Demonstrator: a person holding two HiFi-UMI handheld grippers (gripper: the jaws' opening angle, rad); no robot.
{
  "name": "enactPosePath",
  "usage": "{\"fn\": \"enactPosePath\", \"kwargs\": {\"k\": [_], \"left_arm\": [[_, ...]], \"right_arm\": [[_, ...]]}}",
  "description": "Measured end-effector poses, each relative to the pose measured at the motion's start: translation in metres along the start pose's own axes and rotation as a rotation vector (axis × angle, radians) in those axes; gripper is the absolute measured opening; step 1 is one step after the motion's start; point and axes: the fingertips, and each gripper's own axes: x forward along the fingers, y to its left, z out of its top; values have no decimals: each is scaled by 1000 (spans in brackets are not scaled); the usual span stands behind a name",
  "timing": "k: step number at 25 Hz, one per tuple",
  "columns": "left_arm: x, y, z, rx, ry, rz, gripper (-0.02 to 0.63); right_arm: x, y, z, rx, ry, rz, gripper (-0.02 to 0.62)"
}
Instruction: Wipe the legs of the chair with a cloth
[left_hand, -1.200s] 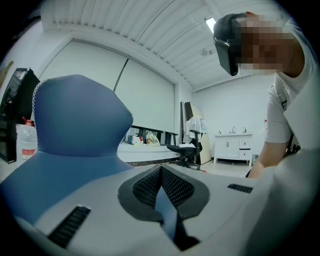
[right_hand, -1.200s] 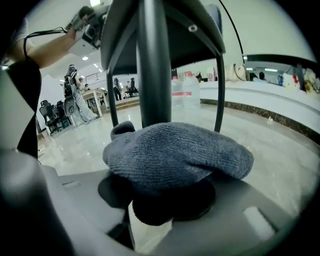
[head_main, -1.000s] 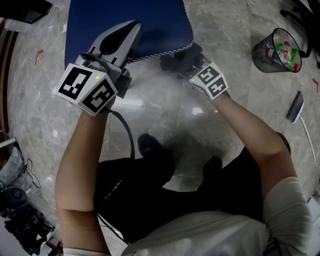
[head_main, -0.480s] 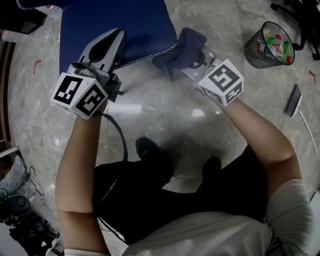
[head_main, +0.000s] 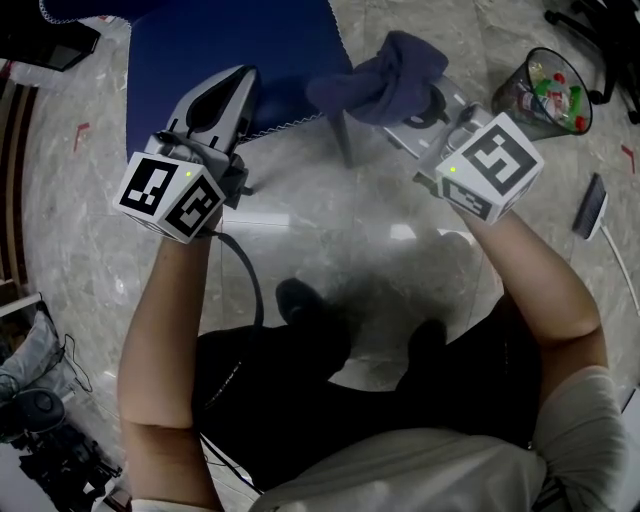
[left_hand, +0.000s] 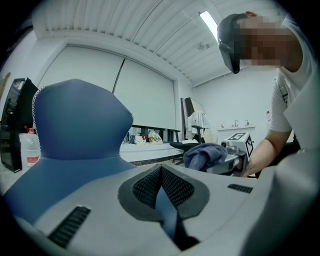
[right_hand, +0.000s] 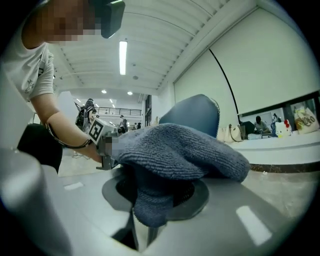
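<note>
Two grippers, two different states. Your right gripper (right_hand: 150, 210) was clamped on the dark blue cloth (right_hand: 175, 150), which bunched up over its jaws. Your left gripper (left_hand: 161, 172) was pinched closed with nothing in it, lying over the front edge of the blue chair (head_main: 230, 50) seat. The cloth sat just off the seat's corner, near the top of the grey chair leg (head_main: 345, 140); couldn't tell if they touched. Farther right, a mesh bin (head_main: 545, 95) stood on the marble floor (head_main: 330, 230).
</note>
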Motion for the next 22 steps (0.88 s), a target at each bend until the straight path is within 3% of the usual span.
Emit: {"fn": "enactPosePath", "kwargs": {"k": [6,22], "left_arm": [[-3,-1,0,0,-15,-4,6],[-3,-10,-1,0,-24,-19,6]], "right_arm": [[4,3,27,-19,-40,8,101],[2,-2,20,-20,-45,-27,98]]}}
